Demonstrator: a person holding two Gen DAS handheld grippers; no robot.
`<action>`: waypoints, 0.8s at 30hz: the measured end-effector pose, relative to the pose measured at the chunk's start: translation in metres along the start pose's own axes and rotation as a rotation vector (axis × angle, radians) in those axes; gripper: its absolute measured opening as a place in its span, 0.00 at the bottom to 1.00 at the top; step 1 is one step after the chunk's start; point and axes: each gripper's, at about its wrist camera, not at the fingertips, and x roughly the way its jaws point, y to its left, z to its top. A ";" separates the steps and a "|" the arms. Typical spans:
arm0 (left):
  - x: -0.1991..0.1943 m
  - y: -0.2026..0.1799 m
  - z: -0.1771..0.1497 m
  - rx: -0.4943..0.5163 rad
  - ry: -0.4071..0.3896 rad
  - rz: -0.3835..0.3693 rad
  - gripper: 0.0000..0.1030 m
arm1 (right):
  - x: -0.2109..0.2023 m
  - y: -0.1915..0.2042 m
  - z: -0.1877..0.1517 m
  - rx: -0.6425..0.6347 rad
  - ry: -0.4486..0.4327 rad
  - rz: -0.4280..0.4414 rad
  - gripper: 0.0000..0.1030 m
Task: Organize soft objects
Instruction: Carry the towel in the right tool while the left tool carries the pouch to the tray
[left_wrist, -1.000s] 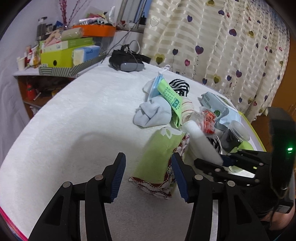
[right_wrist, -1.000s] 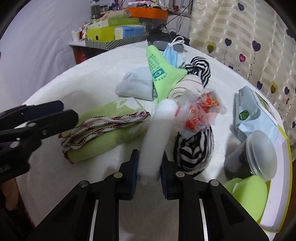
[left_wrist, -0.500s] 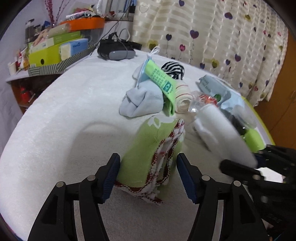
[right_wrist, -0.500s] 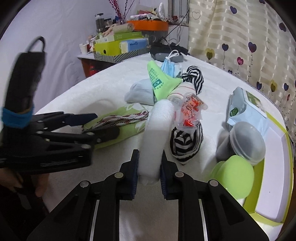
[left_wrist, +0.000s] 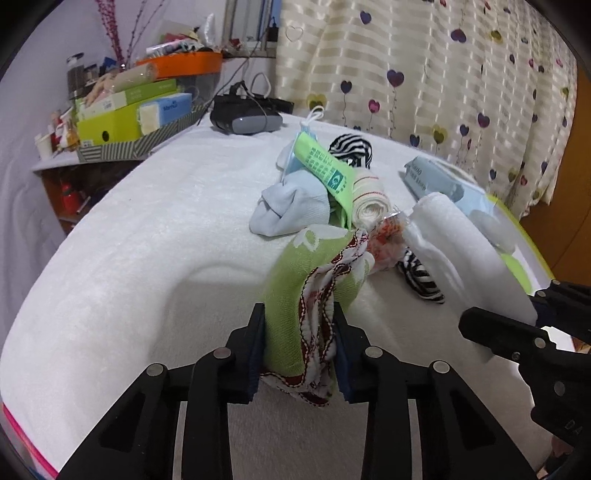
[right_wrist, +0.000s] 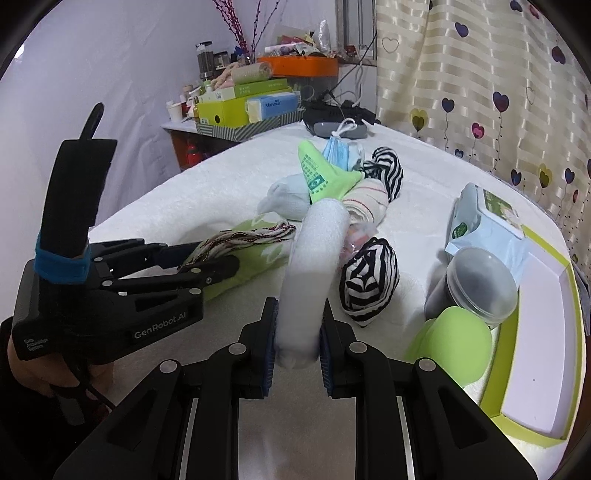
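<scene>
A folded green cloth (left_wrist: 295, 280) with red-and-white trim lies on the white bed cover. My left gripper (left_wrist: 299, 314) has it between its jaws, which are closing, and both pads press on it. In the right wrist view the same left gripper (right_wrist: 218, 254) pinches the green cloth (right_wrist: 255, 258) from the left. My right gripper (right_wrist: 299, 310) is shut on a white rolled towel (right_wrist: 317, 251), held off the cover. Behind lie a light blue sock (left_wrist: 291, 210), a green sock (left_wrist: 325, 170), a cream roll (left_wrist: 369, 199) and a striped sock (right_wrist: 369, 280).
A green-rimmed tray (right_wrist: 495, 373) lies at the right edge, with a dark lidded jar (right_wrist: 480, 284), a green round lid (right_wrist: 454, 343) and a wipes pack (right_wrist: 487, 218) beside it. A headset (right_wrist: 332, 114) and a crowded shelf (right_wrist: 240, 107) stand at the back.
My left gripper moved forward around the green cloth and its wide jaws closed onto it. My right gripper lifted the white roll a little and drew back.
</scene>
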 end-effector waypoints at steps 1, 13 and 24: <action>-0.005 0.001 -0.002 -0.010 -0.006 -0.007 0.29 | -0.002 0.001 0.000 -0.001 -0.006 0.003 0.20; -0.054 -0.006 -0.002 -0.073 -0.093 -0.098 0.28 | -0.026 -0.002 -0.005 0.016 -0.052 -0.005 0.20; -0.071 -0.057 0.010 -0.013 -0.134 -0.169 0.29 | -0.060 -0.023 -0.013 0.072 -0.121 -0.058 0.20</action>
